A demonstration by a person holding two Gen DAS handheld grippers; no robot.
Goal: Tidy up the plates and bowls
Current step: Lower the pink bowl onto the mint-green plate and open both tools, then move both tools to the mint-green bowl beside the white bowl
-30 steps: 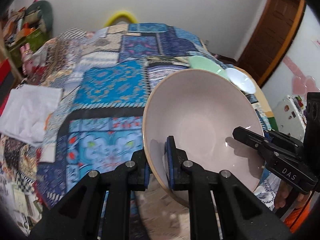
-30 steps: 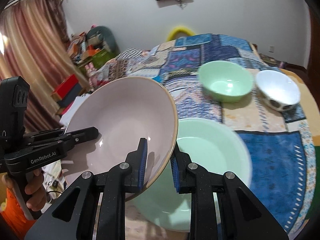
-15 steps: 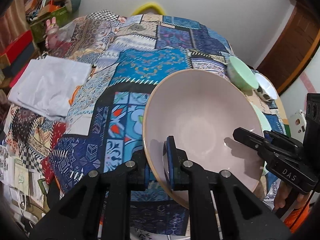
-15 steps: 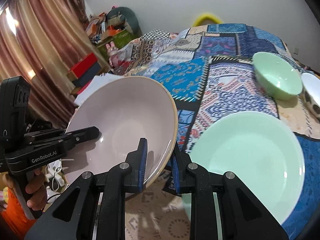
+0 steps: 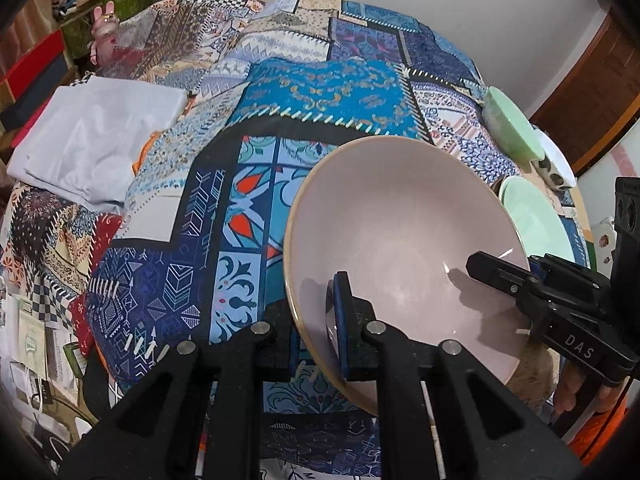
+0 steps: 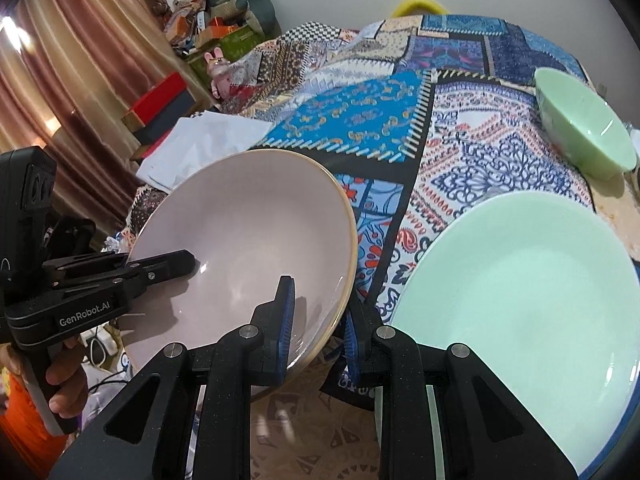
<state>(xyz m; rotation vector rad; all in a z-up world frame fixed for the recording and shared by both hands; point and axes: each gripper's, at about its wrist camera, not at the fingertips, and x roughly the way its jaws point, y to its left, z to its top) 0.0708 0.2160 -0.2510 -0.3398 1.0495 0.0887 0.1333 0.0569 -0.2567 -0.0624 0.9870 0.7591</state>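
The pink bowl (image 6: pixel 244 248) has swung leftward since a second ago: it hung over the green plate (image 6: pixel 520 300) then, and now the plate lies fully uncovered to its right, with more of the patchwork quilt (image 5: pixel 320 92) showing beneath the bowl. Both tools carry it in the air, tilted. The left gripper (image 5: pixel 316 320) is clenched on the near-left part of the rim, one pad inside the bowl and one outside. The right gripper (image 6: pixel 316 320) pinches the opposite edge the same way, its jaws closed on the rim.

Farther back on the quilt sit the small green bowl (image 6: pixel 584 128) and, just beyond it in the left view, a white bowl (image 5: pixel 554 160). A folded white cloth (image 5: pixel 96 132) lies off to the left.

My worry is the grip itself. The bowl looks like smooth glazed ware, held only by two thin pinches on a sloping wall, so if the two hands drift apart or twist against each other, the rim could slide out of one pair of pads. It might then drop onto the quilt, or tip toward the green plate nearby and chip it. The quilt looks soft and uneven too, so a bowl set down there could rock.
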